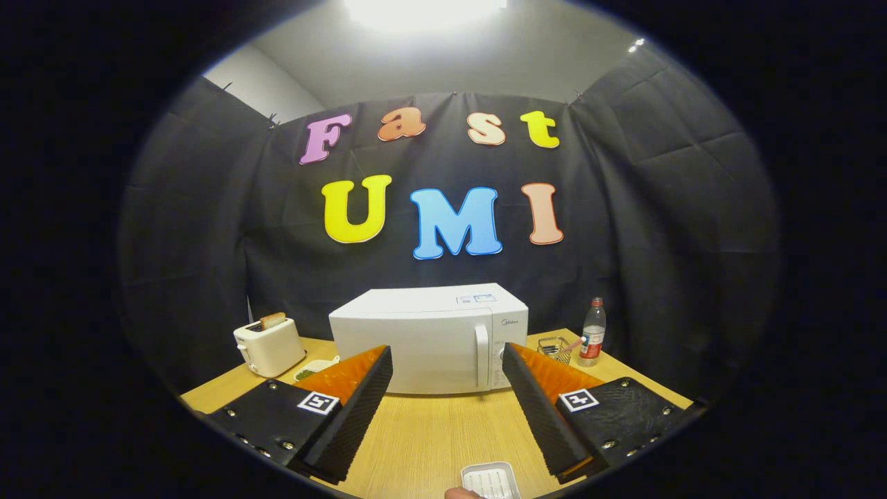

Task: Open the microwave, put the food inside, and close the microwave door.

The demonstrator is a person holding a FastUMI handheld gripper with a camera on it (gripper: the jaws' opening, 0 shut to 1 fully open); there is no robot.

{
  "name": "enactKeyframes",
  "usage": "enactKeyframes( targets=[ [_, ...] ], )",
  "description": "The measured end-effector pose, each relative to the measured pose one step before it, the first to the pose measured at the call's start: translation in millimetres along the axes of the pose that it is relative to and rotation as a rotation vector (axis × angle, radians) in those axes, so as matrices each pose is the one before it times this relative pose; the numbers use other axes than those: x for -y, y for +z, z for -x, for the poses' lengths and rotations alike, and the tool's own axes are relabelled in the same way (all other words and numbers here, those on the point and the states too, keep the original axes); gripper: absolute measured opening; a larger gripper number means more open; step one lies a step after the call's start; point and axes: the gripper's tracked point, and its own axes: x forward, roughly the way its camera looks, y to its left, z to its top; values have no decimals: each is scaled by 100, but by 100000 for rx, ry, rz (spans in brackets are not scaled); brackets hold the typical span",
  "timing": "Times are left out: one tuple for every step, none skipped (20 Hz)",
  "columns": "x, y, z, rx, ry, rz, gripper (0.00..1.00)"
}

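Hovering wide open and empty, the jaws (447, 388) face the microwave (428, 338), door shut, beyond them on the table (429, 436). A white tray (490, 480), contents unclear, lies near between the fingers. Shut door fits food still outside or already inside. Microwave's logo and top sticker too small to read.

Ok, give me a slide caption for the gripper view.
Open claw faces the closed microwave on the table, toaster and bottle flanking it.
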Motion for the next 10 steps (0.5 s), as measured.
enactKeyframes(
  targets=[
    [235,518,193,797,-201,-613,100],
    [-35,595,80,1124,472,-525,100],
    [-7,525,112,786,197,-12,100],
    [251,319,-12,781,-418,357,100],
    [80,382,174,798,-122,279,100],
    [-162,177,130,434,492,179,100],
    [-179,137,183,559,442,309,100],
    [-132,115,124,226,262,418,100],
    [-215,107,277,340,842,535,100],
    [-352,65,128,206,624,747,100]
  ],
)
